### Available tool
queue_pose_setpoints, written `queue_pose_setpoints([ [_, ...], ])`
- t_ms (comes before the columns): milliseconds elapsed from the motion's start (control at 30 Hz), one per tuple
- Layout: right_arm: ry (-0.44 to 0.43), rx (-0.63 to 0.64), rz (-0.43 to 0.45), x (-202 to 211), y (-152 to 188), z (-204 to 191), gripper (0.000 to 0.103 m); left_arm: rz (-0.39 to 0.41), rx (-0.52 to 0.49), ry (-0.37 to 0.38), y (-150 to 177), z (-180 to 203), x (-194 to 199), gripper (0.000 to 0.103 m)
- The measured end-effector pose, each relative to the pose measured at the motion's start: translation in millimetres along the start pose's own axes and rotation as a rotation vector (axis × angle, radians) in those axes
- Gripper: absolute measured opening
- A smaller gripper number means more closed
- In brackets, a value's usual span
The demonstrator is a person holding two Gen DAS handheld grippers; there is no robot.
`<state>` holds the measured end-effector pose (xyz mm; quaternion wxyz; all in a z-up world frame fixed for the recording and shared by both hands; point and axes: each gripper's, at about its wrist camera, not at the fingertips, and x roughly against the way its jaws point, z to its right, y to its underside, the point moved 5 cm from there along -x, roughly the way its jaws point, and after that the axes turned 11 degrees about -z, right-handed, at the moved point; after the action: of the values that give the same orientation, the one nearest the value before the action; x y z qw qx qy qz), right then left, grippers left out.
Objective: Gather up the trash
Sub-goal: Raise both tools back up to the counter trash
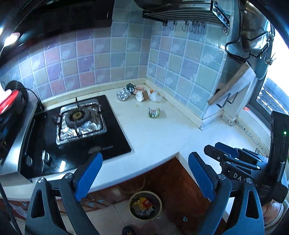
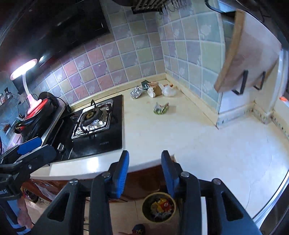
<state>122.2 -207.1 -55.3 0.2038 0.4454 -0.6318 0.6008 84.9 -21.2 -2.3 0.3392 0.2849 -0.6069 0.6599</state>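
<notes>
Both claws, left (image 1: 145, 173) and right (image 2: 145, 170), gape empty (above the bin (image 2: 159, 207)).

Home kitchen: gas hob (image 1: 79, 123), tiled wall (image 2: 112, 61)

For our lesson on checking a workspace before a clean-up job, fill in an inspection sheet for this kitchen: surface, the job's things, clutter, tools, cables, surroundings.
Surface: pale counter, with a black hob set into it on the left.
Job's things: foil ball, cup, white bag and dark wrapper bunched in the back corner; green wrapper apart, nearer the front. Bin on the floor, already holding trash.
Clutter: foil lining round the burner.
Tools: left tool open, empty; right tool open, empty.
Cables: black cord left of the hob.
Surroundings: tiled walls, hook rack, leaning board, lit pink lamp.
</notes>
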Motion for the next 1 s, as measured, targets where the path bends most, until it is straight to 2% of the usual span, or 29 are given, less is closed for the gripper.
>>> queue_pose_setpoints([
  [67,0.015,0.013,0.001,-7,-20,0,0.047,0.007,-0.013,-0.008,-18,-4,-4,0.096],
  [200,0.054,0.022,-0.004,-30,-58,3,0.065,0.017,-0.034,-0.015,-57,-17,-22,0.102],
  [300,0.069,0.022,-0.025,-56,-85,6,0.069,0.011,-0.050,-0.016,-88,-30,-42,0.102],
  [600,0.131,-0.031,-0.157,-185,-154,17,0.081,-0.128,-0.135,0.040,-197,-84,-160,0.102],
  [800,0.134,-0.138,-0.262,-268,-168,36,0.083,-0.203,-0.161,0.085,-227,-102,-232,0.102],
  [1000,0.176,-0.194,-0.312,-310,-170,48,0.085,-0.275,-0.167,0.109,-239,-116,-288,0.102],
])
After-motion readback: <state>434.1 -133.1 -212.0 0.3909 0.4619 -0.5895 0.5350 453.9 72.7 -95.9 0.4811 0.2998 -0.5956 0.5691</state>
